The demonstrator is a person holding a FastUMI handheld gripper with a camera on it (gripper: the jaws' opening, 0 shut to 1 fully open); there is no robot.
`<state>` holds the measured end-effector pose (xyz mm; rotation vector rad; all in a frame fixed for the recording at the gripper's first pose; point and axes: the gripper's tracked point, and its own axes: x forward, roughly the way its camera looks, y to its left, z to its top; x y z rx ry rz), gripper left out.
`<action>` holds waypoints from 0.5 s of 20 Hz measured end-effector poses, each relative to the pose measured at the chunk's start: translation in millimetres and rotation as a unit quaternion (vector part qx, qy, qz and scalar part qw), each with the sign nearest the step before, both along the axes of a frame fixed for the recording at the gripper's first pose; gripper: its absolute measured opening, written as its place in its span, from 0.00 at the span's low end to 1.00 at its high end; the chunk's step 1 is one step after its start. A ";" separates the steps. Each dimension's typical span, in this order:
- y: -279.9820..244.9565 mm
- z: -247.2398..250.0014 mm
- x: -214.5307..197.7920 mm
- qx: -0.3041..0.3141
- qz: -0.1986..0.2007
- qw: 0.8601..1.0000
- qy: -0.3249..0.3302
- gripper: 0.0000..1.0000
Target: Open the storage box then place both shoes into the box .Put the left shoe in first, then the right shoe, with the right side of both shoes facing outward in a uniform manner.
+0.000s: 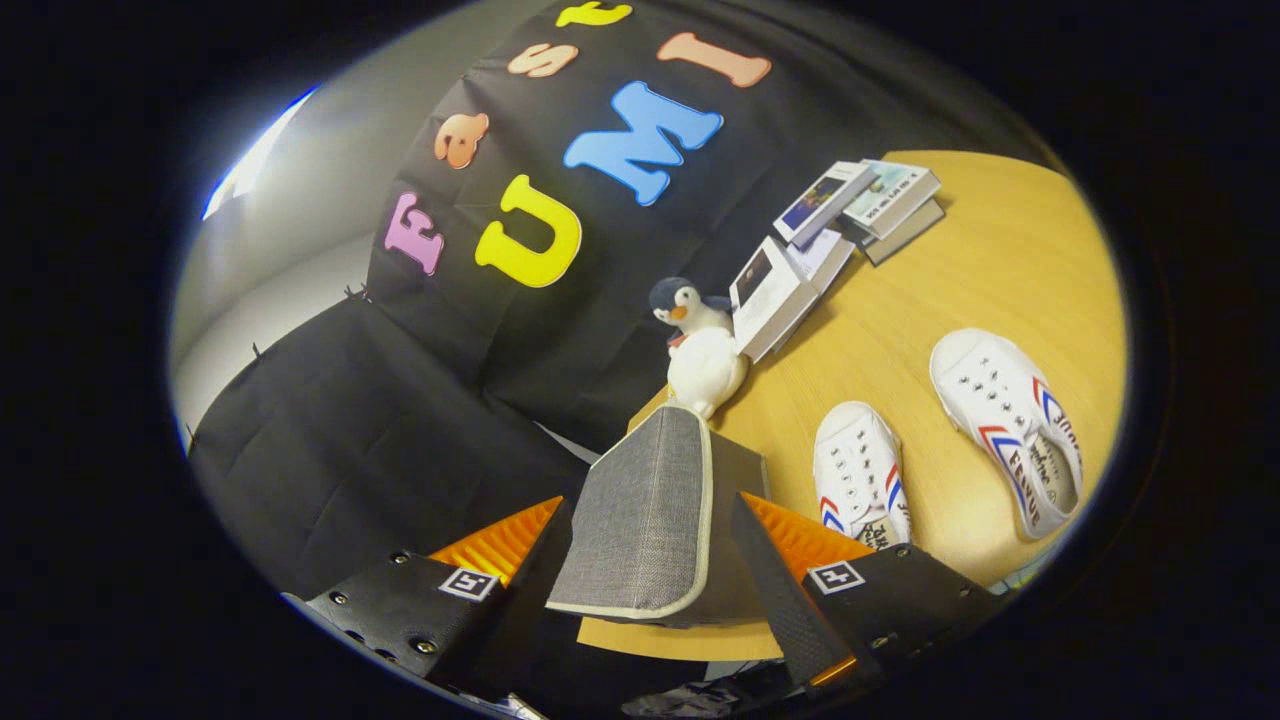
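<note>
While two white canvas shoes lie on the wooden table (1000, 260), the nearer shoe (858, 470) sits just beyond the right finger and the farther shoe (1010, 430) lies beside it, apart. One grey fabric storage box (650, 520) stands between the fingers, its flap (640, 515) hanging toward the camera. The gripper (645, 560) is spread wide around the box; whether either finger touches the fabric is unclear. One plush penguin (700, 350) stands behind the box, beside a loose pile of books (830, 250). Black cloth walls the booth.
</note>
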<state>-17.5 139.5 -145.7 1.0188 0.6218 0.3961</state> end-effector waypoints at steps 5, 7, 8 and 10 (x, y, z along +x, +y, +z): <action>23.2 -24.6 -4.9 0.092 0.016 0.993 0.072 0.97; 35.4 -32.4 -9.9 0.117 0.029 0.989 0.092 0.97; 39.9 -35.6 -10.9 0.128 0.034 0.986 0.100 0.97; 48.8 -41.9 -14.1 0.157 0.040 0.980 0.116 0.97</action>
